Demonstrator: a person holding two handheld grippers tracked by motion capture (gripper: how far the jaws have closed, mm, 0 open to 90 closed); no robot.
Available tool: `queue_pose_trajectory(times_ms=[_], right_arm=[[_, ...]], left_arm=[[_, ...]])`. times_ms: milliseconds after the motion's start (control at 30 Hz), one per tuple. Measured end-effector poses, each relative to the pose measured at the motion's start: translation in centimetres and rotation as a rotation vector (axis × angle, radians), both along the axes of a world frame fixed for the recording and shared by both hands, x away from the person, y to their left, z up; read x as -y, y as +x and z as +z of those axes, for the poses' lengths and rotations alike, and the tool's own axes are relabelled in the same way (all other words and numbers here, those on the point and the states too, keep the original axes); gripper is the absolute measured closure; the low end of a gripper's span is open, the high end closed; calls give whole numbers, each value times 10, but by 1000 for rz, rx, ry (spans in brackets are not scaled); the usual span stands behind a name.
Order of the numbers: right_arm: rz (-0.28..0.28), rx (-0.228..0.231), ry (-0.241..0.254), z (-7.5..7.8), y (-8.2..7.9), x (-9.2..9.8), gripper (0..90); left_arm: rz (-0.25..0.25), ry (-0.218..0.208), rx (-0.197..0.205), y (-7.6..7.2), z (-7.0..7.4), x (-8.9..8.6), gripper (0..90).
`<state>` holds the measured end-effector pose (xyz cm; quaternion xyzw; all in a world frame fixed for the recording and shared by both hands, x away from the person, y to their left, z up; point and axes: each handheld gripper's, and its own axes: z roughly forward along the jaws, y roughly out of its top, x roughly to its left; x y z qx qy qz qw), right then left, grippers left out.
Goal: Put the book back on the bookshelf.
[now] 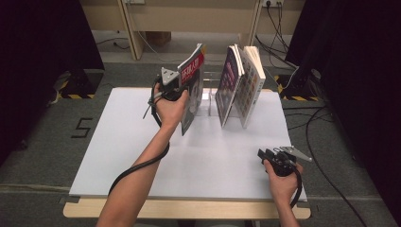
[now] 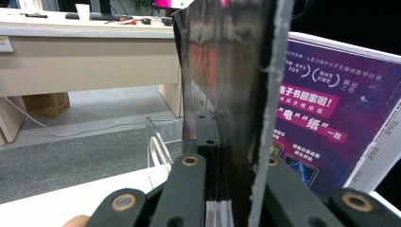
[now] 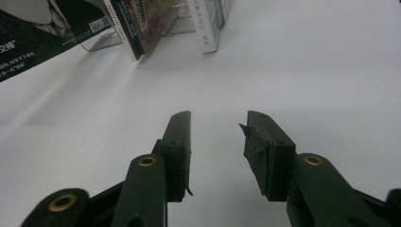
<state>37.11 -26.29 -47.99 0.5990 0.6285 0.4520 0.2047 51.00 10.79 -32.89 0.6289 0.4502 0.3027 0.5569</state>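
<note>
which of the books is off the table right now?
The dark-covered book with the red title band, clamped in the left tool and held up, tilted. The purple-covered book and the pale one beside it stand on the white table, leaning together.

White Chinese characters on red band of glossy dark magazine [image 1: 191, 66], too small to read in high view. Black digit "5" [image 1: 83, 126] marked on grey floor left of table. Purple book cover [image 2: 331, 118] in left gripper view: magenta banners reading "电子书回家啦!" and "电" "纸", smaller white Chinese lines above, illegible. Right gripper view: dark magazine cover [image 3: 42, 33] with partial white characters at left edge and small barcode label [image 3: 98, 24], not readable; spine print on upright books [image 3: 132, 23] blurred.
</note>
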Motion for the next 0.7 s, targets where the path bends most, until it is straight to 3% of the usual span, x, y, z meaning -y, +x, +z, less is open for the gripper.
queue_pose_trajectory(times_ms=[533,700], right_arm=[[-3,4,2,0,0,1,617],[-4,2,0,0,0,1,617]], left_arm=[[10,-9,27,6,5,5,865],[18,9,33,8,6,6,865]])
